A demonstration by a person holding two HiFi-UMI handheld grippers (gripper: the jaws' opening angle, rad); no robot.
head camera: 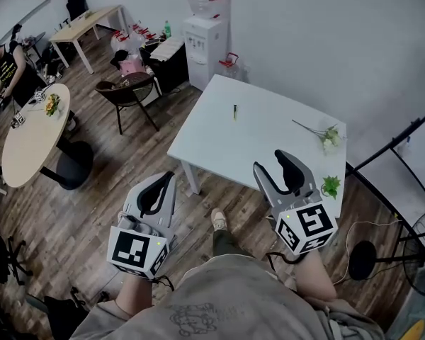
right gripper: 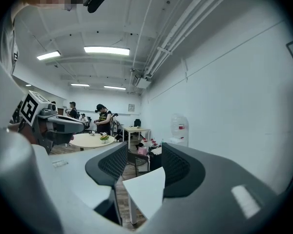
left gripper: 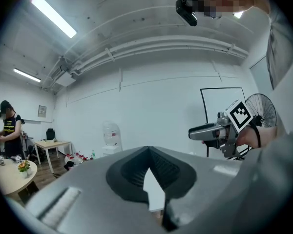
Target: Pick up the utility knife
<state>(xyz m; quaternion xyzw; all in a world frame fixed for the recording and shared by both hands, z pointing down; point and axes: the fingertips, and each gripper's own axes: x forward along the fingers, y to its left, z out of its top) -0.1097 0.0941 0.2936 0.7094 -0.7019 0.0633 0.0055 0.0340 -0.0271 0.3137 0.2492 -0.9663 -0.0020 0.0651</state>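
Nearest the lens, the person's grey shirt (head camera: 219, 296) fills the lower edge of the head view, with both forearms reaching forward over a wooden floor (head camera: 92, 211) and one shoe (head camera: 218, 220) showing between them. Left gripper (head camera: 161, 185): held low over the floor short of the counter; in its own view (left gripper: 149, 151) the jaws are together, tips meeting, with only a narrow wedge of white counter showing below the contact point and nothing clamped. Right gripper (head camera: 279, 159): held over the counter's near edge; in its own view (right gripper: 144, 155) the jaws stand apart, and only the counter corner and distant furniture show through the gap. Each gripper appears from the side in the other's view. White counter (head camera: 269, 140): the utility knife (head camera: 234, 111) lies flat on its far left part, well apart from both grippers and untouched. A white flower sprig (head camera: 327, 134) lies near the counter's right edge, and a green leafy sprig (head camera: 331, 185) sits at its near right corner. Beyond the counter, a water dispenser (head camera: 204, 37) stands against the wall, with a dark chair (head camera: 131, 91) to its left. Far left, a round table (head camera: 28, 137); far right, a floor fan (head camera: 421, 250).
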